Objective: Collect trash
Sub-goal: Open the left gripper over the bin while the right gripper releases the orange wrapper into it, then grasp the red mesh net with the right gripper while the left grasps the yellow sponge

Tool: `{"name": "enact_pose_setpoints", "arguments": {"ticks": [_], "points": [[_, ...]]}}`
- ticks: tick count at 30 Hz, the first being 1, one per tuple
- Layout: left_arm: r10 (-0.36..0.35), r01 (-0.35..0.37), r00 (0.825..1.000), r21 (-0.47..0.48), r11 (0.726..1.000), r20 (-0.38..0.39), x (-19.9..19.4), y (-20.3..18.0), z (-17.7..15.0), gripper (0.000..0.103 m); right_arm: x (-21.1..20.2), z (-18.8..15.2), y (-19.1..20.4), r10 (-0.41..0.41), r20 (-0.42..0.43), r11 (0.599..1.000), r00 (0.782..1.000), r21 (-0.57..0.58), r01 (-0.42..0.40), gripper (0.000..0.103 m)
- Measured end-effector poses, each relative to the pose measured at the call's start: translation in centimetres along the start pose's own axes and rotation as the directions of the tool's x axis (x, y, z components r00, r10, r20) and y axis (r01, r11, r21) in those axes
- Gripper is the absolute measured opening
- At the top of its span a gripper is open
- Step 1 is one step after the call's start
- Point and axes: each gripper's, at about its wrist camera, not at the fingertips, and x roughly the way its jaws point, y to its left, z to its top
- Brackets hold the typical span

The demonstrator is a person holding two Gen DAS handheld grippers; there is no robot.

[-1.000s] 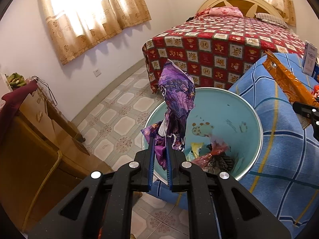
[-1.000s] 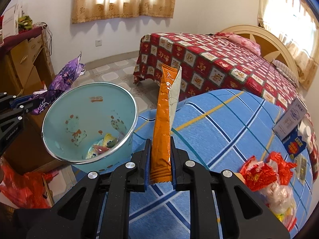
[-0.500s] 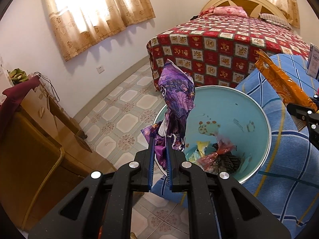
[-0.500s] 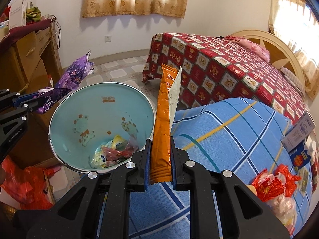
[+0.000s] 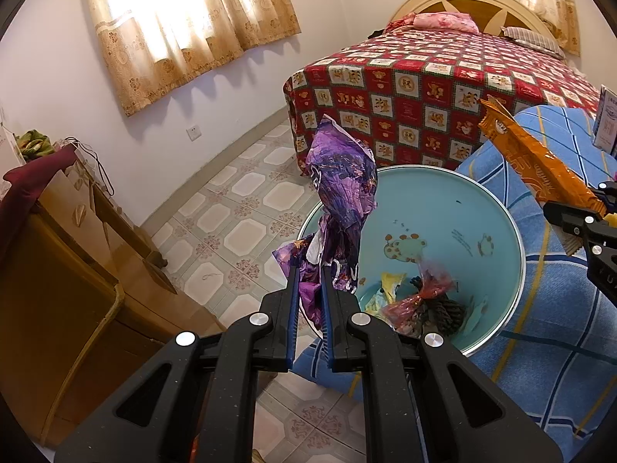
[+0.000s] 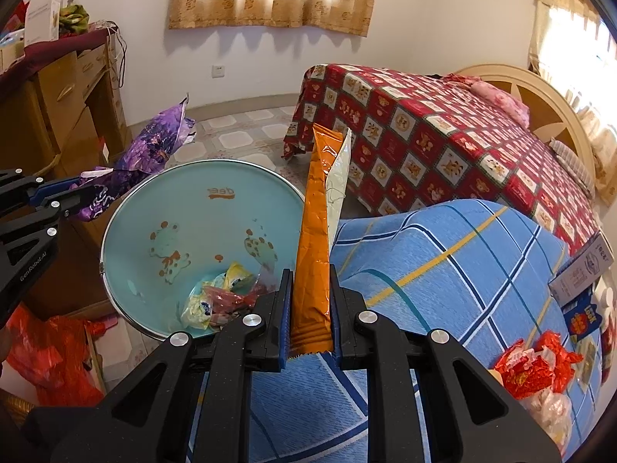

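Observation:
My left gripper (image 5: 308,281) is shut on a crumpled purple wrapper (image 5: 343,189), held at the left rim of a light-blue trash bin (image 5: 455,208) with several wrappers (image 5: 420,301) at its bottom. My right gripper (image 6: 310,285) is shut on a long orange wrapper (image 6: 316,231), standing upright at the bin's right rim (image 6: 297,193). The purple wrapper (image 6: 154,146) and left gripper (image 6: 73,193) show at the left in the right wrist view. The orange wrapper (image 5: 536,162) and right gripper (image 5: 570,212) show at the right in the left wrist view.
A table with a blue plaid cloth (image 6: 443,254) holds red wrappers (image 6: 536,362) and small boxes (image 6: 582,270). A bed with a red patterned cover (image 5: 424,77) stands behind. A wooden desk (image 5: 58,250) is at left. A red plastic bag (image 6: 50,347) lies on the tiled floor.
Both grippers, still holding their wrappers, have moved in closer to the bin, which now looks larger and nearer in both views.

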Motion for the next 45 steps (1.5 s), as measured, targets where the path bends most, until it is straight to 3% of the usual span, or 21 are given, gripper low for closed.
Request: {"name": "enact_pose_setpoints", "arguments": {"ticks": [20, 23, 24, 26, 30, 35, 42, 45], "points": [[-0.011, 0.011, 1.0, 0.003, 1.0, 0.002, -0.1, -0.4, -0.1, 0.011, 0.5, 0.4, 1.2, 0.023, 0.0, 0.999, 1.0, -0.026, -0.023, 0.017], [-0.022, 0.022, 1.0, -0.007, 1.0, -0.001, 0.0, -0.5, -0.3, 0.018, 0.7, 0.6, 1.5, 0.053, 0.007, 0.998, 0.999, -0.033, -0.053, 0.02], [-0.03, 0.03, 1.0, -0.012, 0.999, -0.007, 0.1, -0.5, -0.3, 0.027, 0.7, 0.6, 1.7, 0.064, 0.017, 0.997, 0.998, -0.034, -0.063, 0.023], [-0.033, 0.033, 0.999, -0.014, 0.999, -0.007, 0.1, -0.5, -0.3, 0.033, 0.8, 0.4, 1.6, 0.073, 0.023, 0.997, 0.997, -0.038, -0.072, 0.049], [-0.043, 0.043, 0.999, -0.023, 0.999, -0.007, 0.0, -0.6, -0.5, 0.047, 0.8, 0.1, 1.7, 0.074, 0.019, 0.997, 0.997, -0.027, -0.073, 0.05], [-0.054, 0.054, 0.998, -0.015, 0.998, -0.026, 0.2, -1.7, -1.1, 0.052, -0.8, -1.2, 0.3, 0.063, 0.027, 0.997, 0.998, 0.035, -0.063, 0.053], [-0.083, 0.085, 0.996, 0.039, 0.996, -0.044, 0.2, -4.7, -2.2, 0.064, -7.4, -7.7, -6.6, -0.093, 0.029, 0.972, 0.995, 0.22, 0.084, 0.054], [-0.103, 0.107, 0.993, 0.069, 0.992, -0.05, 0.1, -6.3, -2.5, 0.065, -11.3, -11.9, -11.0, -0.199, 0.016, 0.915, 0.98, 0.361, 0.18, 0.054]]}}
